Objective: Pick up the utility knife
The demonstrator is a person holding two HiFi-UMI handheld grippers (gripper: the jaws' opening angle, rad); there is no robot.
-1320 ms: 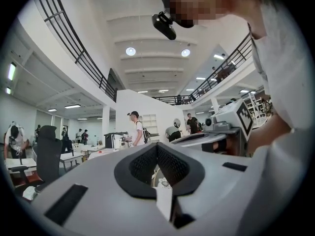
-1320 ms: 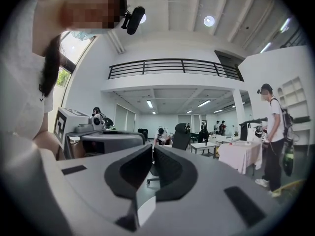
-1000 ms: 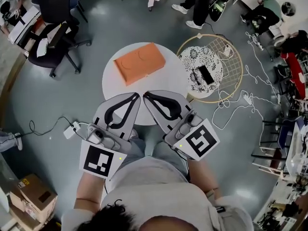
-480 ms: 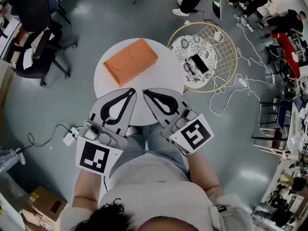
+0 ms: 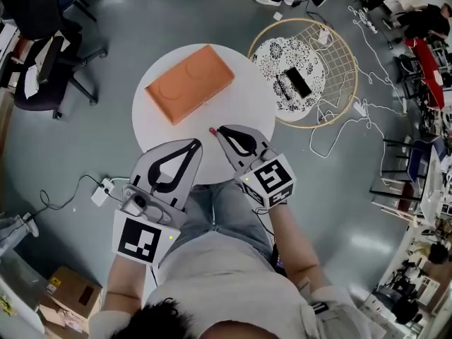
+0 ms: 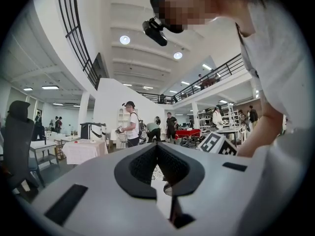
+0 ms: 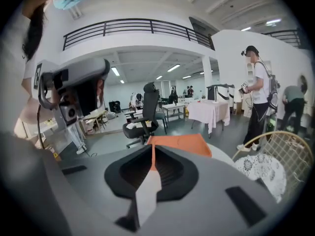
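An orange flat box (image 5: 189, 83) lies on a round white table (image 5: 240, 104). A small red thing (image 5: 212, 130) sits on the table right at the tip of my right gripper (image 5: 218, 130), which reaches over the near rim with jaws shut and empty. My left gripper (image 5: 195, 142) hangs at the near edge, also shut and empty. In the right gripper view the right gripper (image 7: 152, 147) points at the orange box (image 7: 179, 145). A black flat thing (image 5: 298, 82) and a slim dark thing (image 5: 280, 90) lie on a patterned round top (image 5: 282, 55); I cannot tell which is the knife.
A gold wire ring (image 5: 351, 69) surrounds the patterned top to the table's right. Cables (image 5: 332, 133) trail across the floor there. An office chair (image 5: 42, 69) stands at the left, a power strip (image 5: 102, 189) and a cardboard box (image 5: 67, 295) lower left.
My right gripper has moved forward over the table towards the orange box, uncovering the small red thing at its tip. The left gripper has stayed near the table's edge.
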